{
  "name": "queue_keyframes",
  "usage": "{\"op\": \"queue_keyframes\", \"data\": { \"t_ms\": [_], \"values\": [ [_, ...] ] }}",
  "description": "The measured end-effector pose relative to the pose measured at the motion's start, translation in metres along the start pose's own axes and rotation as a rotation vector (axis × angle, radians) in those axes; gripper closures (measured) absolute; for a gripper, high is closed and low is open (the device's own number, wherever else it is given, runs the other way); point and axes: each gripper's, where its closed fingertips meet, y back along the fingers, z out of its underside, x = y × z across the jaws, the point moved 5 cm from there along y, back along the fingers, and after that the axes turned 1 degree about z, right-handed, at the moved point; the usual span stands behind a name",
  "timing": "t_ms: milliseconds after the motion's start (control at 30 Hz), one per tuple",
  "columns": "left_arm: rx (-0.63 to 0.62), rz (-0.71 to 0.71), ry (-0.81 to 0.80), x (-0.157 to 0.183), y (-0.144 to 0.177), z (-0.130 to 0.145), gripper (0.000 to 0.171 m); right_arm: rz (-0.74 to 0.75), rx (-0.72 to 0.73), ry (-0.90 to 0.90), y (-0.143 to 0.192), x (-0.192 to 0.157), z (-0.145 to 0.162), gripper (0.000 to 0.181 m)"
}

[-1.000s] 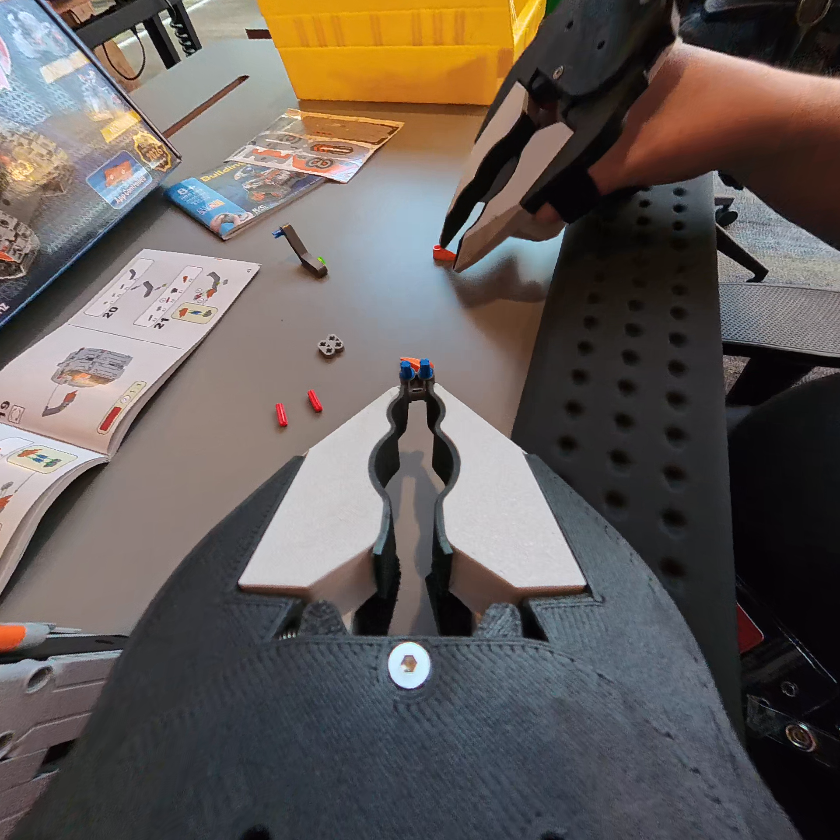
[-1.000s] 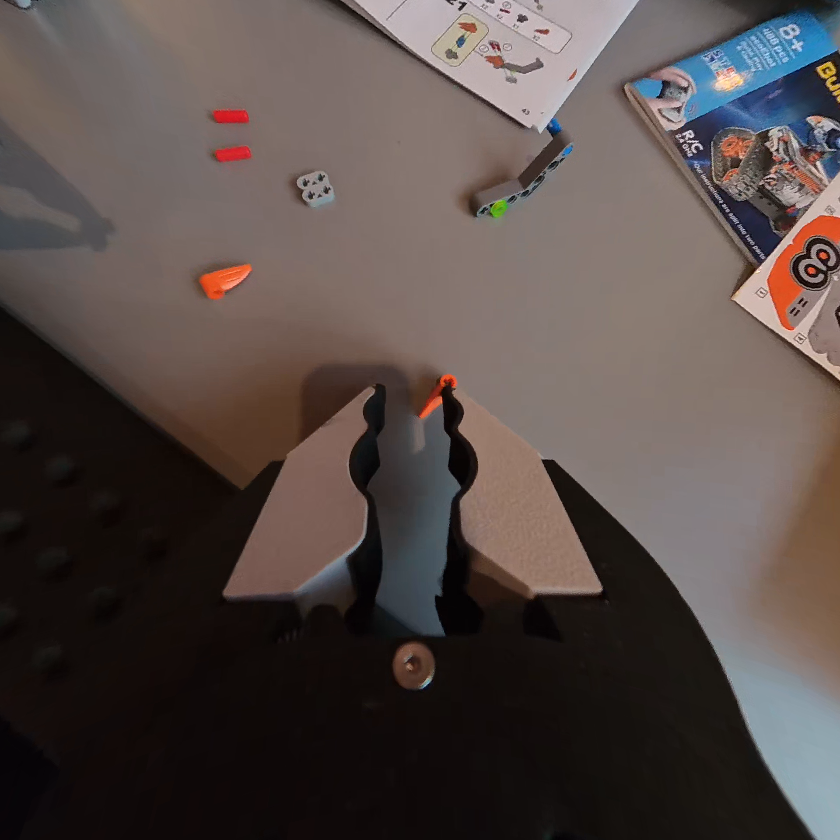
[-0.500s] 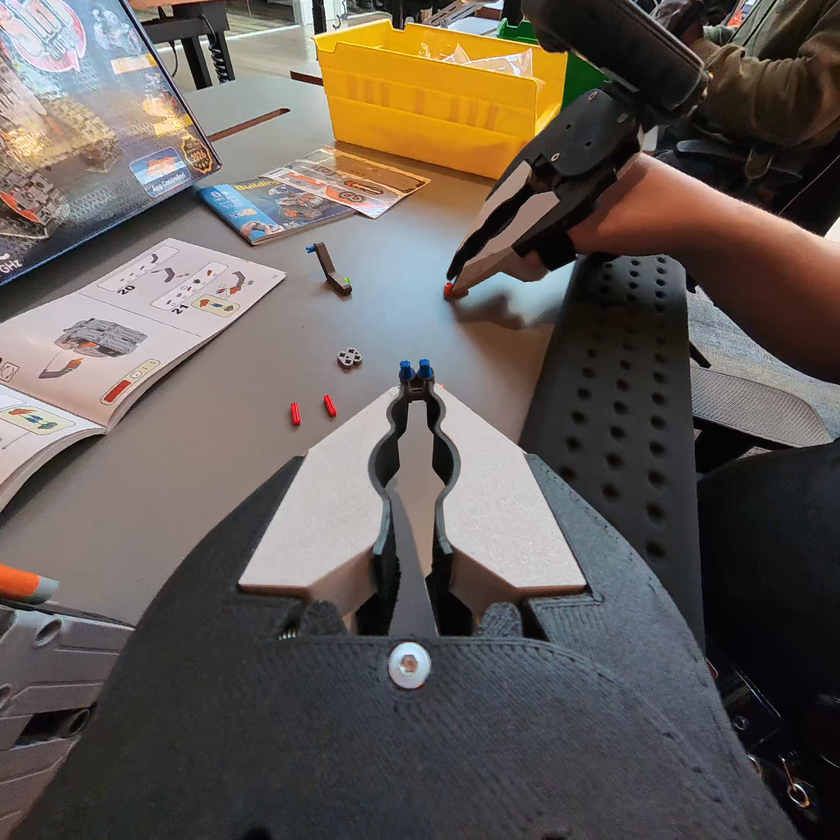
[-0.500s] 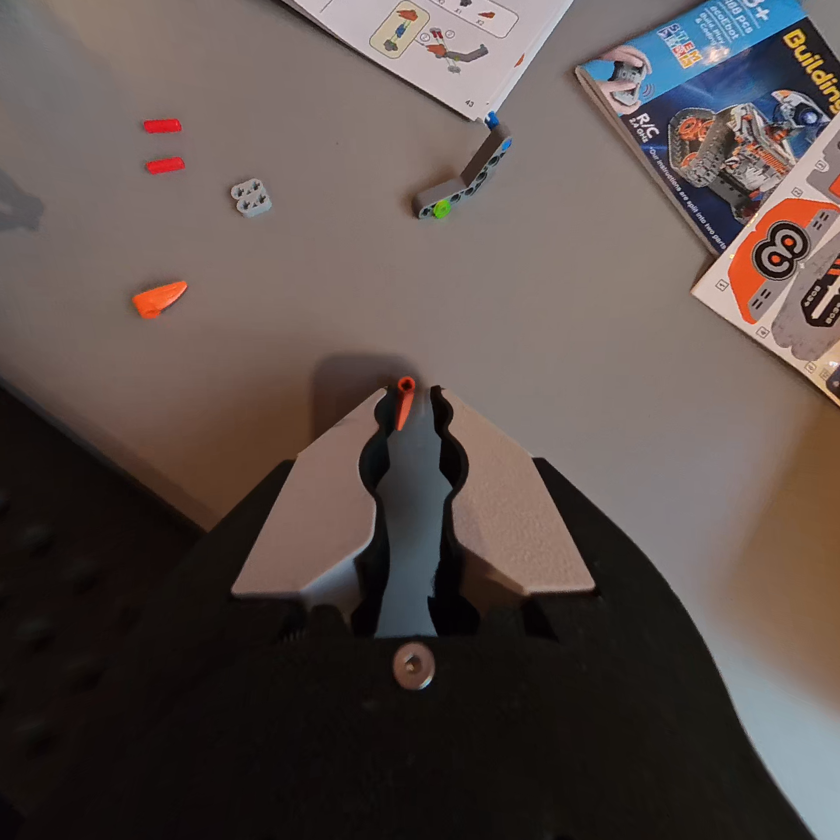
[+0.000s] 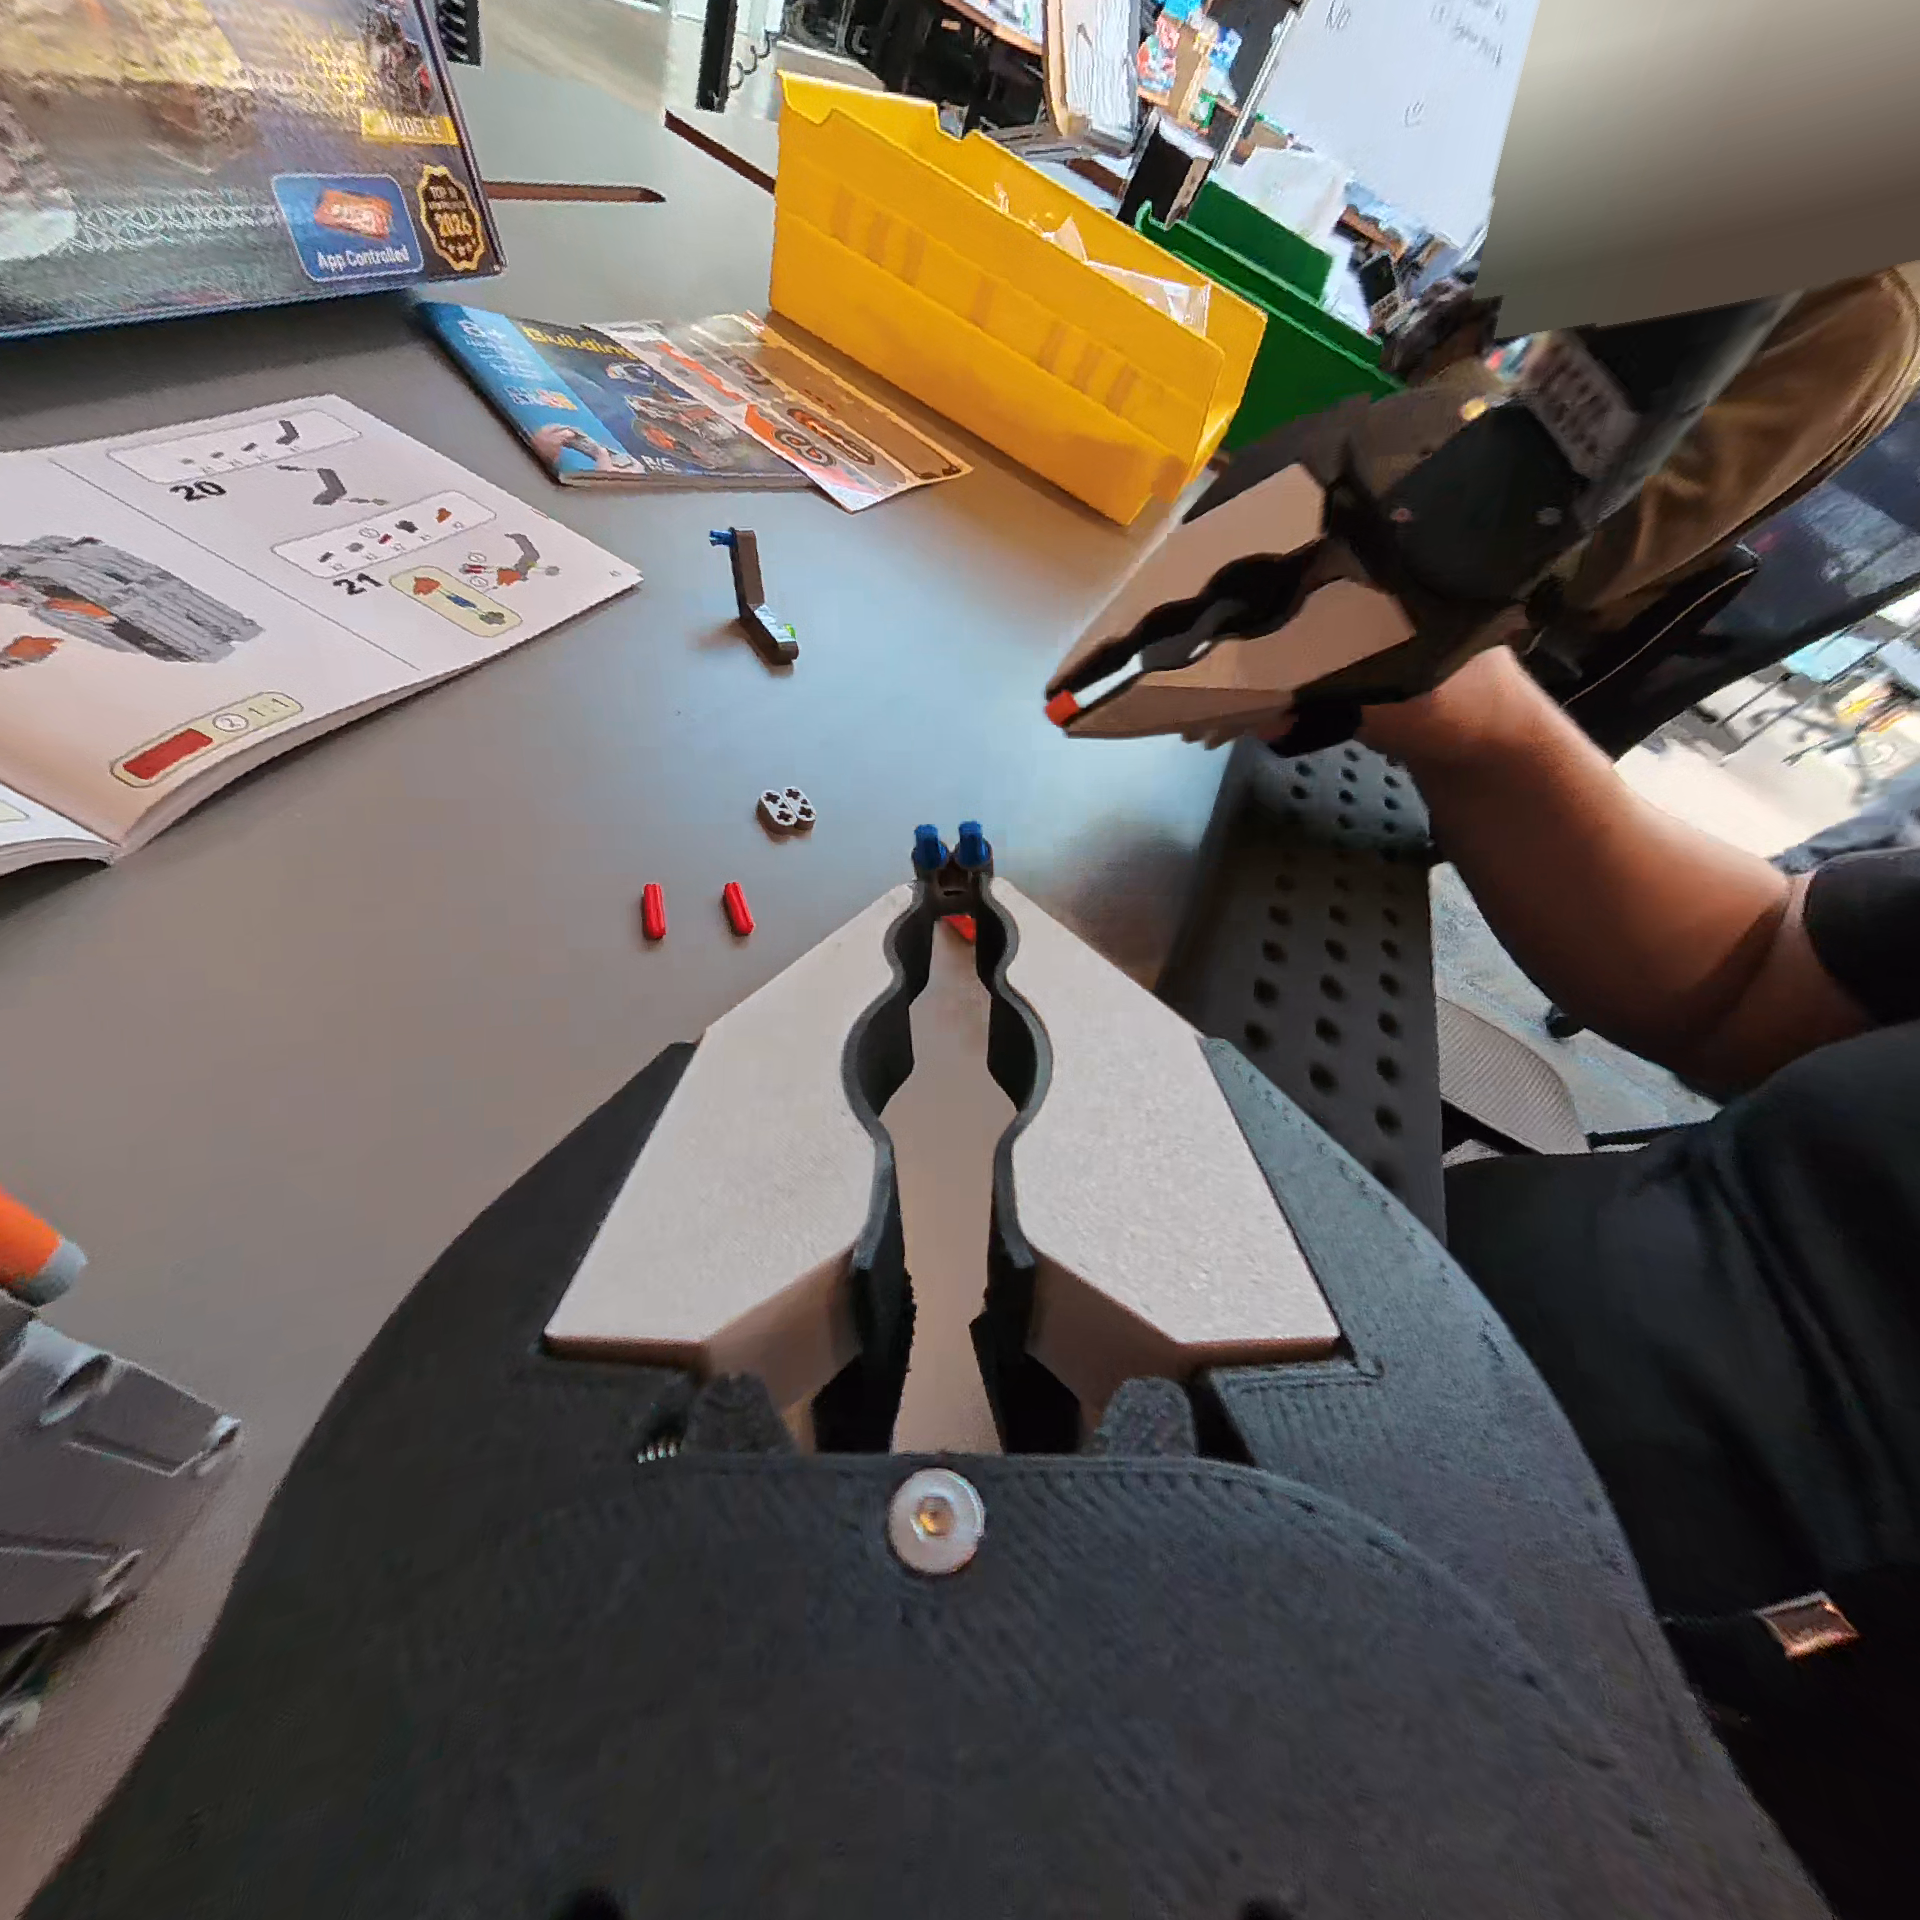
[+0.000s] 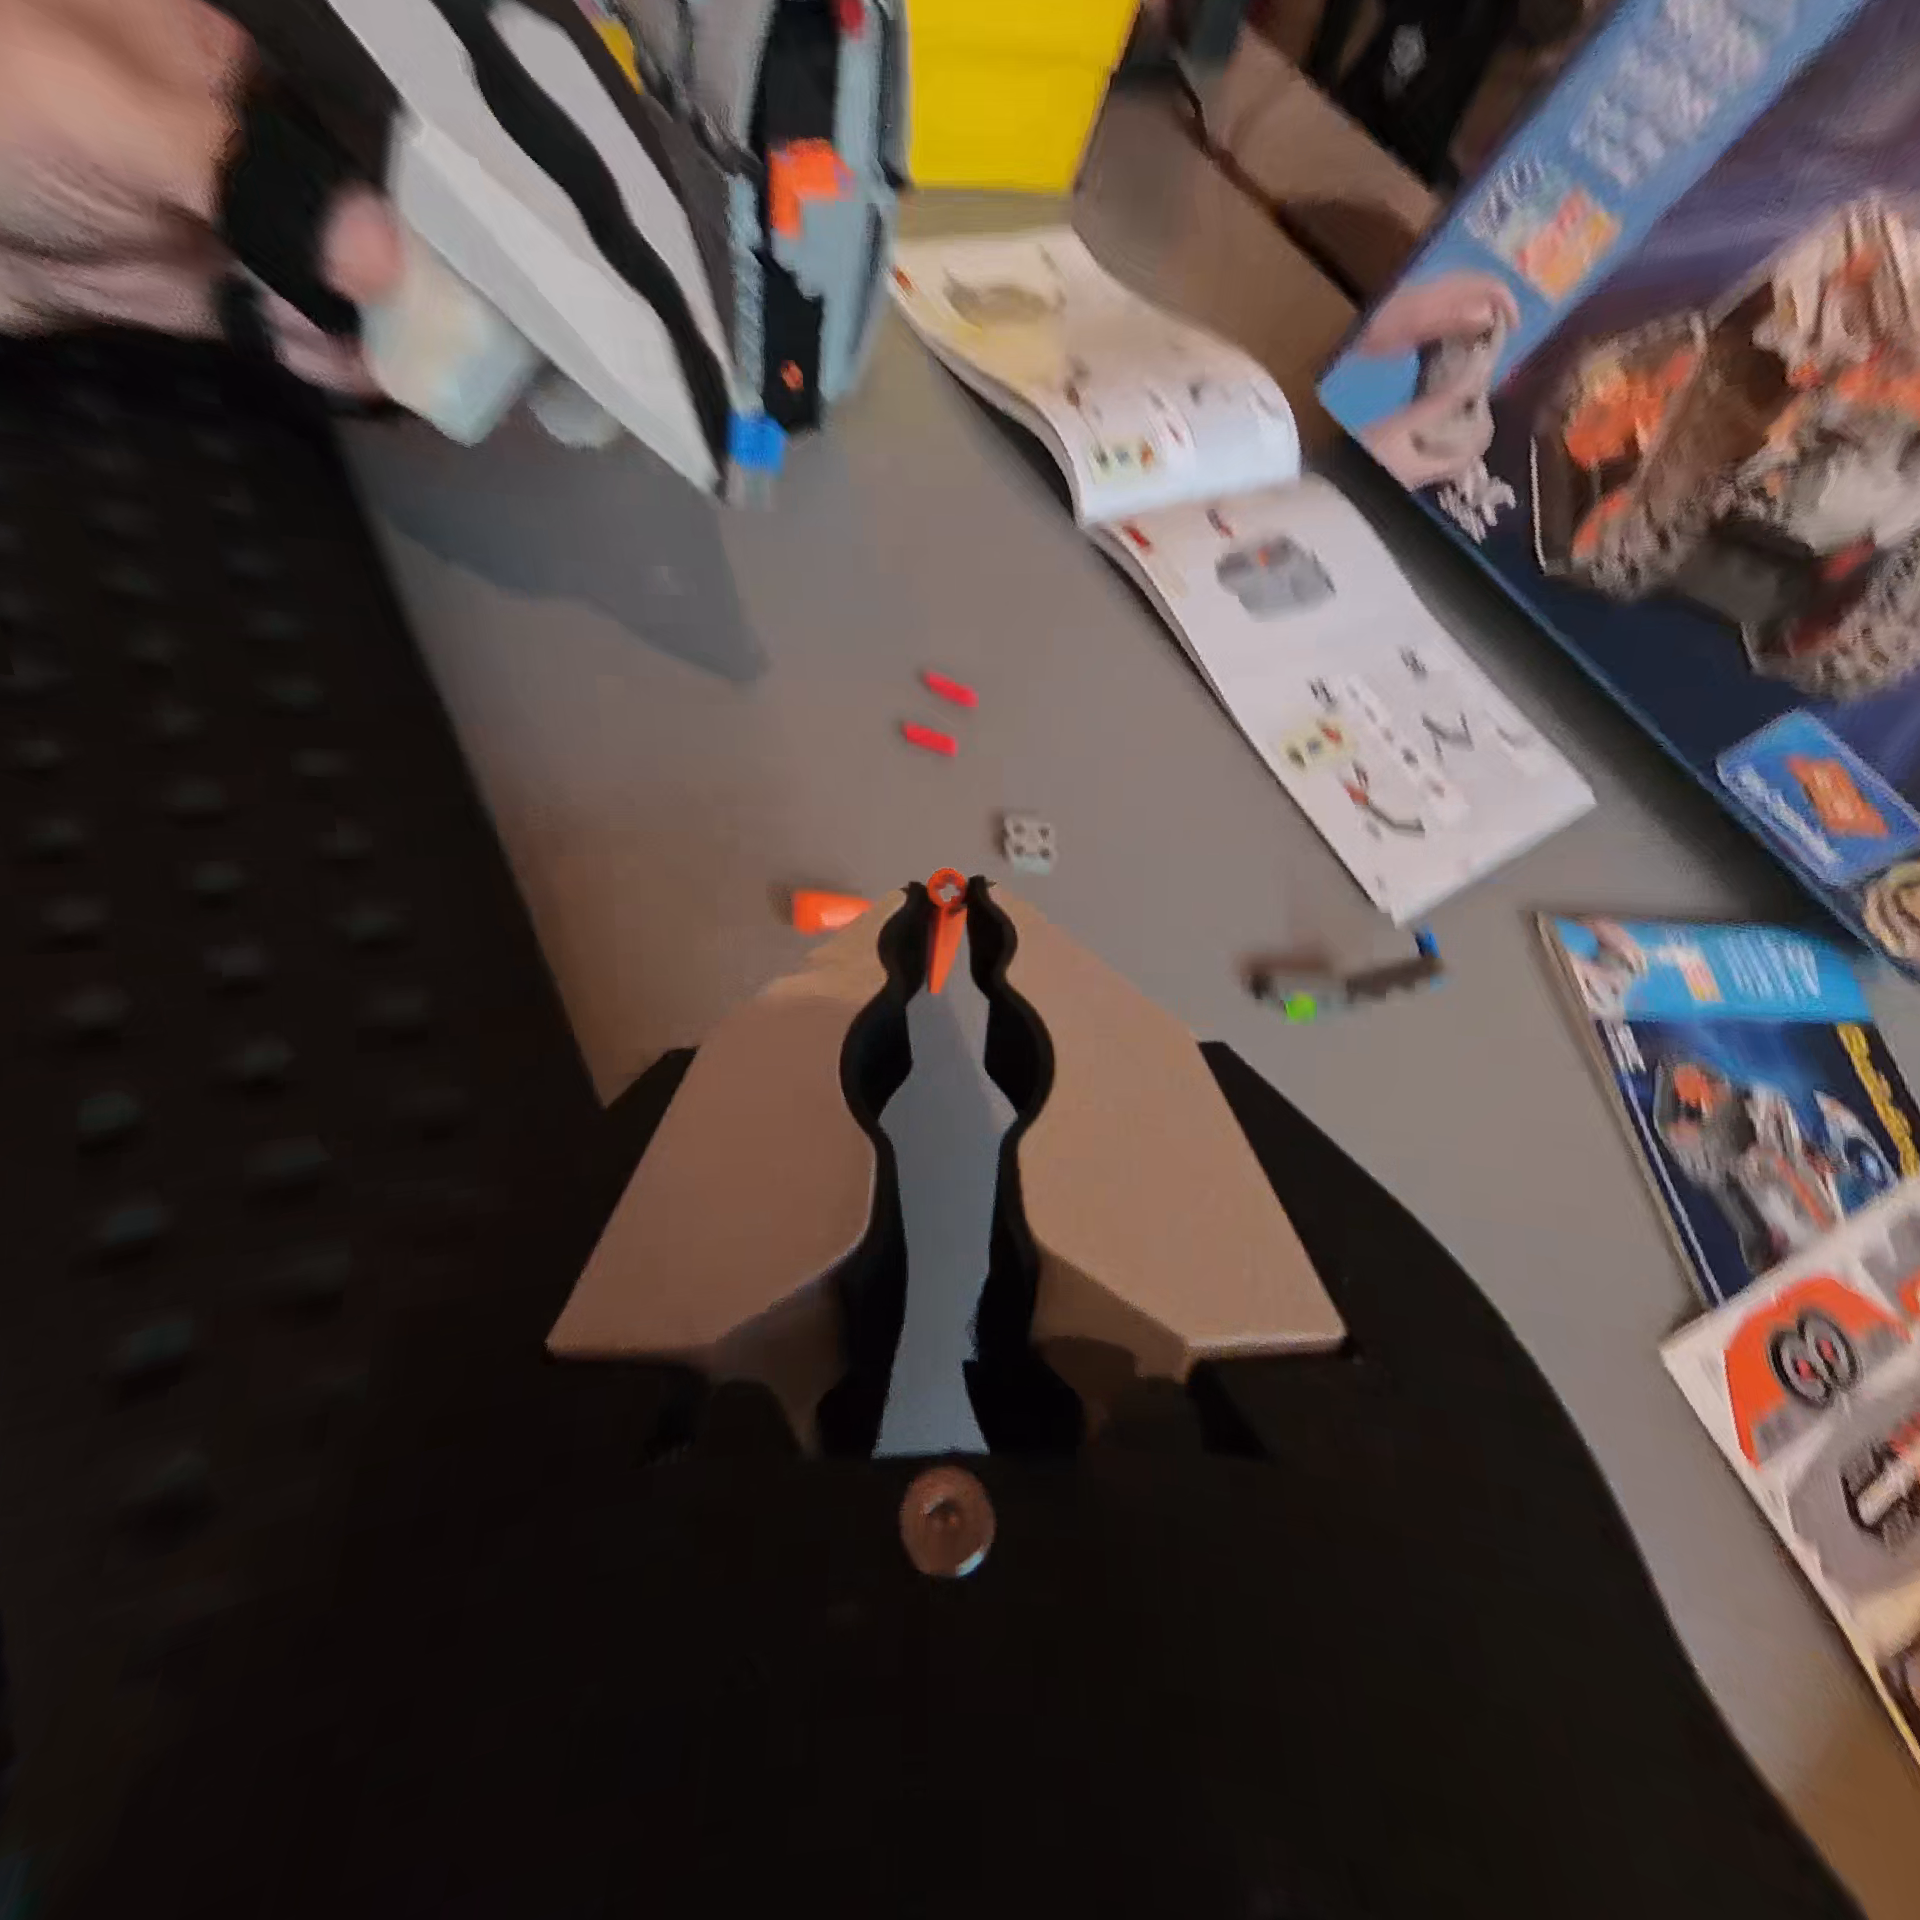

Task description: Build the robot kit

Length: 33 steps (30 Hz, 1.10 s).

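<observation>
On the bench (image 5: 312, 1039), my left hand-held gripper (image 5: 948, 883) pinches a small piece with blue pins (image 5: 948, 847). My right hand-held gripper (image 6: 945, 904) clamps a light, stiff orange wedge (image 6: 943, 930) by its thick, round end; it looks slippery.

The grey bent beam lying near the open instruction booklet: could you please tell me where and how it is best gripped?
Probably by the long straight arm of the grey bent beam, coming from above with the gripper closing across its narrow width. It lies flat on the table, apart from other pieces, and the arm's parallel sides suit a pinch; avoid the pinned ends.
</observation>
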Motion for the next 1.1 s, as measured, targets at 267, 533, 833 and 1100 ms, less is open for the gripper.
{"op": "queue_keyframes", "data": {
  "t_ms": [267,533,833,1100],
  "values": [
    [-0.111,-0.091,-0.547,0.038,-0.017,0.012,0.165,-0.261,0.116,0.228,-0.016,-0.031,-0.033,0.174],
    [-0.206,-0.033,-0.657,0.050,-0.027,0.028,0.166,-0.511,0.099,0.343,-0.016,-0.040,-0.034,0.174],
    [-0.258,-0.044,-0.729,0.053,-0.032,0.036,0.165,-0.605,-0.050,0.364,-0.023,-0.049,-0.030,0.174],
    [-0.276,-0.003,-0.757,0.060,-0.034,0.041,0.166,-0.695,-0.158,0.574,-0.021,-0.057,-0.032,0.174]
  ]
}}
